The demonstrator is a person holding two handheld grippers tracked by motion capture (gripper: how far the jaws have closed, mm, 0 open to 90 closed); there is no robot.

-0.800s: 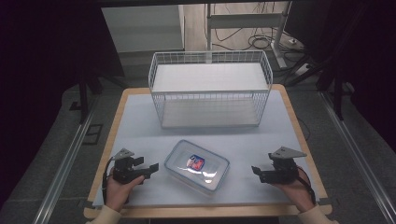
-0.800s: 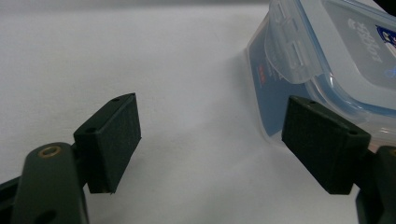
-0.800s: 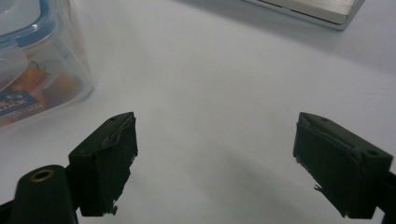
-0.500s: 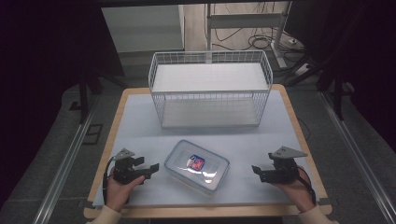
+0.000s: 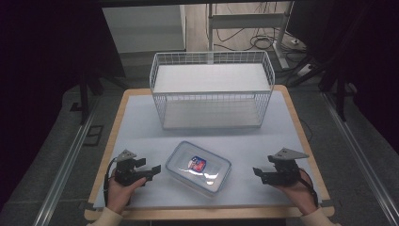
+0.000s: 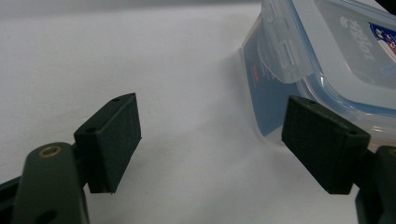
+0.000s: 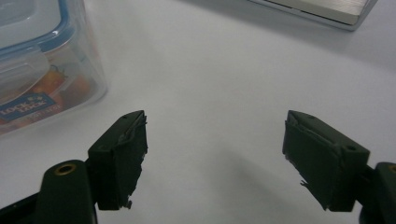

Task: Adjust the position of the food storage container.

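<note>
With the jaws of the left gripper (image 5: 153, 170) and right gripper (image 5: 258, 173) spread wide and nothing held, a clear, blue-sealed lidded container (image 5: 198, 167) bearing a printed label is seen between them on the white surface (image 5: 141, 122), just beside the left jaws.

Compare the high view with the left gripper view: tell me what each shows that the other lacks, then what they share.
High view alone: the white wire basket at the table's far side, the right gripper and both hands. Left gripper view alone: the hinged clip on the clear lidded container and the blue seal under its lid. Shared: the container, the white table cover and the left gripper, open beside the container, not touching it.
</note>
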